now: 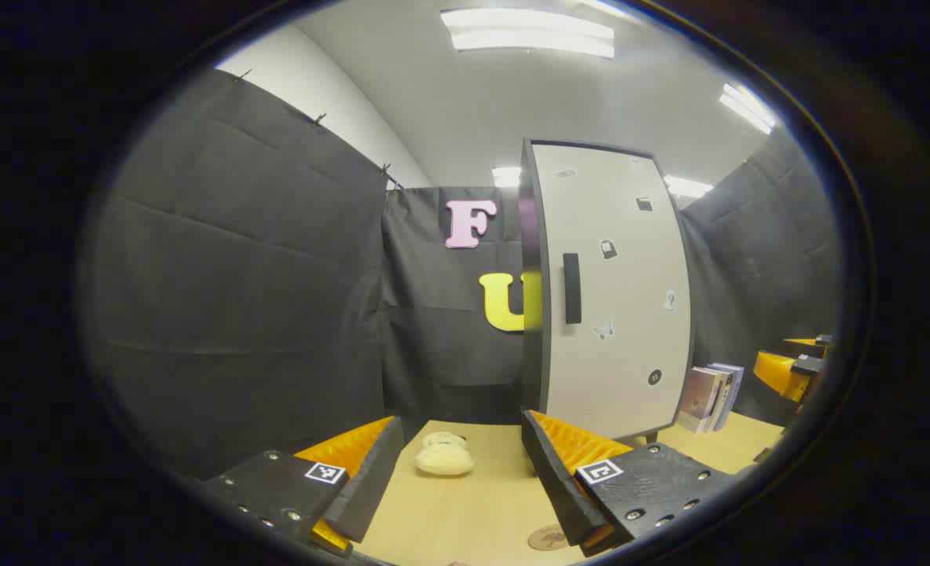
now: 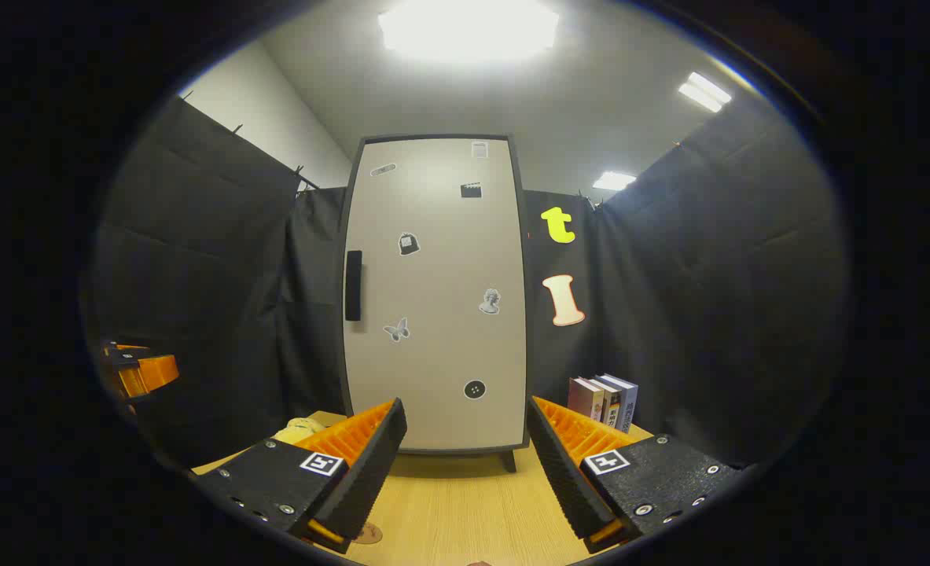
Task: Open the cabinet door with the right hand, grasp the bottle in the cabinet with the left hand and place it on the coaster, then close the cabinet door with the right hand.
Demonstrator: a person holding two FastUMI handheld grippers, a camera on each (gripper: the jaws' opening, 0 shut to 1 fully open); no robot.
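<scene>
Left gripper view: the left gripper point(image 1: 459, 479) is held spread wide with nothing pinched between its fingers, low over the wooden table point(image 1: 480, 519). The cabinet point(image 1: 610, 291) is seen at about 2 o'clock, its door shut, with the dark handle point(image 1: 571, 288) on the door's left edge. The coaster point(image 1: 547, 538) is spotted at 5 o'clock, partly tucked behind one finger. A cream plush toy point(image 1: 443, 456) sits at 12 o'clock just past the fingertips, and some books point(image 1: 712, 395) are stood at 3 o'clock beside the cabinet. The right gripper point(image 1: 791, 369) is glimpsed at the far 3 o'clock edge.

Right gripper view: the right gripper point(image 2: 465, 464) is likewise spread apart and empty. The cabinet point(image 2: 437, 295) is faced dead ahead at 12 o'clock, door closed, handle point(image 2: 353, 284) at 10 o'clock. The bottle can't be seen with the door shut. The coaster point(image 2: 369, 535) peeks out at 7 o'clock, books point(image 2: 604, 401) at 3 o'clock.
</scene>
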